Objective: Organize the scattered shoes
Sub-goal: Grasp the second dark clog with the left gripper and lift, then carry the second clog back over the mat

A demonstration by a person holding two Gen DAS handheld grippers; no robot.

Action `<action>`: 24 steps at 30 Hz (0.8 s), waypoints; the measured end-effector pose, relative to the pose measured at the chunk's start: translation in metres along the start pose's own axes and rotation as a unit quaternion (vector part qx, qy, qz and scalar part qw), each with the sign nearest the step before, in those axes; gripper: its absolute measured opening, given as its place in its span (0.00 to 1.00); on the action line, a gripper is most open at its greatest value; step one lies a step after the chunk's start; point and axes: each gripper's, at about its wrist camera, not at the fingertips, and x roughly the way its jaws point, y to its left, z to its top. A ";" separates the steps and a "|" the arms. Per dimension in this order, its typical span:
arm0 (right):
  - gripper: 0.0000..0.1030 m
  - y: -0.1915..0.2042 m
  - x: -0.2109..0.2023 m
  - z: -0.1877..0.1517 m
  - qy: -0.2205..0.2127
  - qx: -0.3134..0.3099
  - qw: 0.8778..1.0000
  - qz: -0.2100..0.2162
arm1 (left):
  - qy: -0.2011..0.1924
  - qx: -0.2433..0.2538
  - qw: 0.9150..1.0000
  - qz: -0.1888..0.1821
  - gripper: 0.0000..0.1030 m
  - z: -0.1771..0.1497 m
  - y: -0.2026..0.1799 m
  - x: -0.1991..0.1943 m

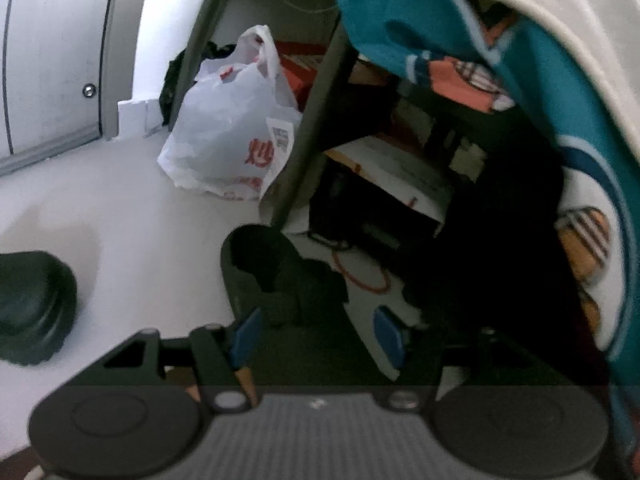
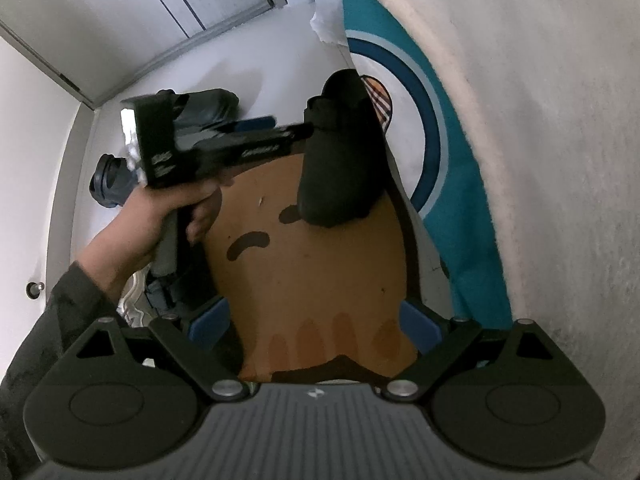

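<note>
The left gripper [image 1: 316,332] hangs low over a pale floor [image 1: 120,208], its blue pads [image 1: 246,334] spread wide with a dark slipper [image 1: 276,272] lying between and ahead of them; whether the pads touch it cannot be told. From the right wrist view the same gripper [image 2: 280,128] reaches sideways to the slipper's [image 2: 340,152] heel end, one blue finger behind it and a dark finger at its collar, but contact is not clear. A hand [image 2: 172,204] grips its handle from below, wrist bent, a dark sleeve [image 2: 52,320] behind.

The slipper lies on the far end of a brown mat [image 2: 312,272] with a face print, toe toward the right wrist camera. To its right hangs a teal cloth [image 2: 452,184] under a cream blanket [image 2: 560,160], which closes off that side. In the left wrist view the cloth [image 1: 520,80] drapes over a dark gap packed with boxes [image 1: 392,176], and a post [image 1: 312,128] stands just beyond the slipper. A white bag [image 1: 232,140] sits left of the post.

Open floor lies to the left, bounded by a white door [image 1: 56,60] with a metal sill. A second slipper [image 1: 32,308] rests there, well apart from the first; the right wrist view shows it [image 2: 208,108] behind the left gripper.

The right gripper [image 2: 316,320] is held above the near end of the mat, fingers [image 2: 420,328] wide apart and holding nothing
</note>
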 end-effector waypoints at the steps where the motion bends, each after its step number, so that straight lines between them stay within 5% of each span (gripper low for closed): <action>1: 0.92 0.000 0.000 0.000 0.002 0.000 1.000 0.001 | -0.004 -0.002 1.000 0.001 0.62 0.001 0.001 0.005; 6: 0.92 0.000 0.001 -0.001 0.018 0.007 1.000 0.015 | -0.016 -0.012 1.000 -0.014 0.53 0.010 0.008 0.028; 12: 0.92 0.001 0.003 -0.002 0.037 0.015 0.999 0.033 | -0.018 0.007 1.000 -0.021 0.56 0.017 0.001 0.048; 19: 0.92 0.009 0.003 -0.007 0.057 0.008 0.996 0.063 | 0.012 0.033 0.999 0.019 0.60 0.008 0.002 0.060; 24: 0.92 0.014 0.005 -0.010 0.070 0.001 0.995 0.073 | 0.012 0.016 1.000 0.022 0.37 0.008 0.006 0.056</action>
